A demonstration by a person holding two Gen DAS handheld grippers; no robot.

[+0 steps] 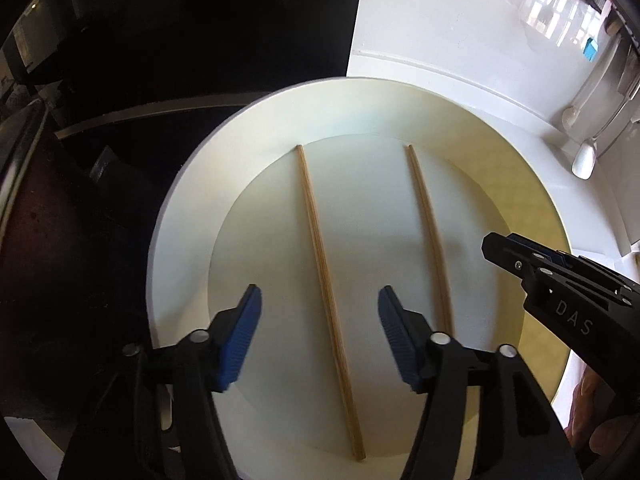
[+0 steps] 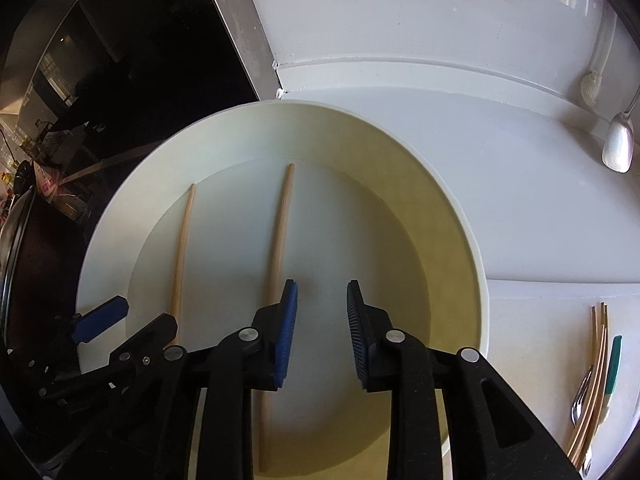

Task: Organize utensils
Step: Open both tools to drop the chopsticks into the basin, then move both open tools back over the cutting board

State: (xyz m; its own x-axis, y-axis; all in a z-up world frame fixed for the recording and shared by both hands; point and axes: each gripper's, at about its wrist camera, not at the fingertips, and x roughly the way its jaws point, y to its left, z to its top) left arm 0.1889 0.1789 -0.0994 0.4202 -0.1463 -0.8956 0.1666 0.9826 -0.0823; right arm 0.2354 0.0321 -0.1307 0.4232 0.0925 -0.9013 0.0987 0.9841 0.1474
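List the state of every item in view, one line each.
left chopstick: flat on plate, free
right chopstick: flat on plate, free
plate: on counter, holding both chopsticks
left gripper: open, empty
right gripper: open, empty
spoon: on counter
utensil bundle: on counter

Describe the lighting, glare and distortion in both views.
Left wrist view: dark left half, window glare on the white wall, fisheye bending the right chopstick. Right wrist view: black upper left, bright counter, plate rim yellow-tinted, edges curved.

Black tongs (image 1: 320, 336) w/ ribbed blue pads (image 1: 240, 344), silver pins, "DAS" mark.
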